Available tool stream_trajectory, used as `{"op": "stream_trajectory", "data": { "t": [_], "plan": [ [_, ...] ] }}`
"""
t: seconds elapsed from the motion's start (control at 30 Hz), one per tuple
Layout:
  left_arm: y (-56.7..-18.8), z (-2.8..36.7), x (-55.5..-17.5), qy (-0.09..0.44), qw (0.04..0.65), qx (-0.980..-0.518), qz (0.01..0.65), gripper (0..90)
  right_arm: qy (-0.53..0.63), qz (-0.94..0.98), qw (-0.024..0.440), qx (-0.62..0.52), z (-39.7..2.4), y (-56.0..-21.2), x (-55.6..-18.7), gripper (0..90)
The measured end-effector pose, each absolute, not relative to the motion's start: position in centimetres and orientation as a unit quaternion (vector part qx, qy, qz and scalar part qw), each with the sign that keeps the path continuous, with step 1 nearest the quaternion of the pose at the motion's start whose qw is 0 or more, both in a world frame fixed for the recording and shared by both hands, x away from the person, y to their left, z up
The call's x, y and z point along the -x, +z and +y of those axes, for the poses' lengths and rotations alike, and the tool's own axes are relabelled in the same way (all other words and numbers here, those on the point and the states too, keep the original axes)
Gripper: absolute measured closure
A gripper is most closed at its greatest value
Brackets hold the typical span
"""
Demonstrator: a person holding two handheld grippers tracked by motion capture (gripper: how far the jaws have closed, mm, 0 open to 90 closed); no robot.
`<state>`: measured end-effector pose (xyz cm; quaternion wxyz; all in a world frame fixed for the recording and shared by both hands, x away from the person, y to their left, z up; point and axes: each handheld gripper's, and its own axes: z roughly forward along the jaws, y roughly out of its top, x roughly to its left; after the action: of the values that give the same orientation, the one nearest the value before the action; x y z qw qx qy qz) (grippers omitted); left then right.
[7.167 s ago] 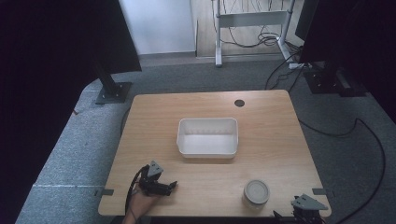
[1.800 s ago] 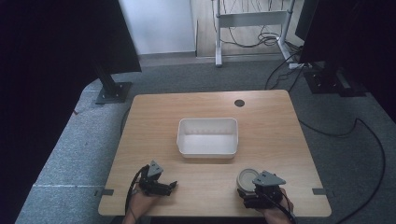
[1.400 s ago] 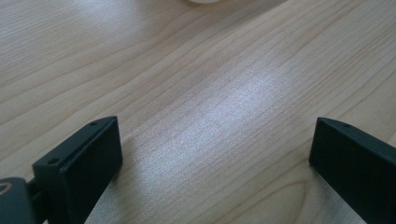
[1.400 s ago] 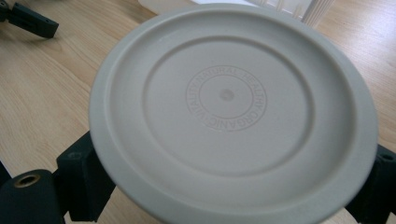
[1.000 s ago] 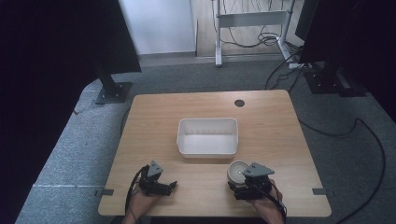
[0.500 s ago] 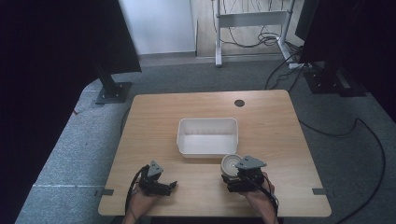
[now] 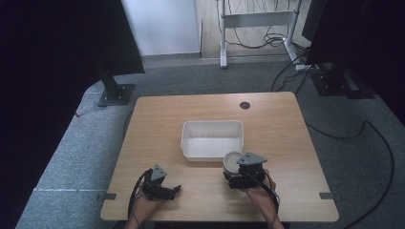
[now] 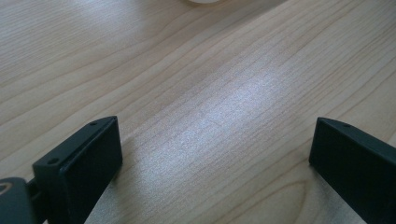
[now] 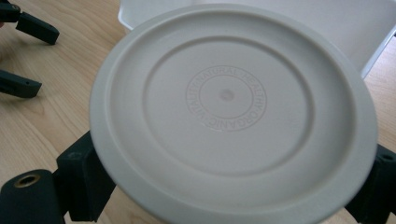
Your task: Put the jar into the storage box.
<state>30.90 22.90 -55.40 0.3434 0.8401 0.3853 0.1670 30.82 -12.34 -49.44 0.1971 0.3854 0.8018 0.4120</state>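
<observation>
Your right claw [image 7: 237, 172] is clamped on the round lid [image 7: 233, 161], held just beside the white tray's [image 7: 211, 139] near right corner, while your left claw [image 7: 168, 190] rests apart, empty, on the surface [image 7: 277, 124].

round lid [image 9: 232, 114]: 1 | white tub [image 7: 212, 139]: 1 | grippers: 2 | lid perhaps a container top

right gripper [image 7: 237, 172] carried round lid [image 7: 232, 161] from table's near right edge up beside white bin [image 7: 212, 139].
</observation>
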Motion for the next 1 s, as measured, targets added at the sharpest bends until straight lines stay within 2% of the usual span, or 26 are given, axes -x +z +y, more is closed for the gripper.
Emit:
{"op": "stream_trajectory", "data": {
  "t": [1.0],
  "plan": [
    [-55.4, 22.9, -30.9, 0.167, 0.343, -0.84, 0.385, 2.0, 0.411, 0.807, 0.201, -0.373, -8.9, -47.6, -34.8, 9.0]
  ]
}}
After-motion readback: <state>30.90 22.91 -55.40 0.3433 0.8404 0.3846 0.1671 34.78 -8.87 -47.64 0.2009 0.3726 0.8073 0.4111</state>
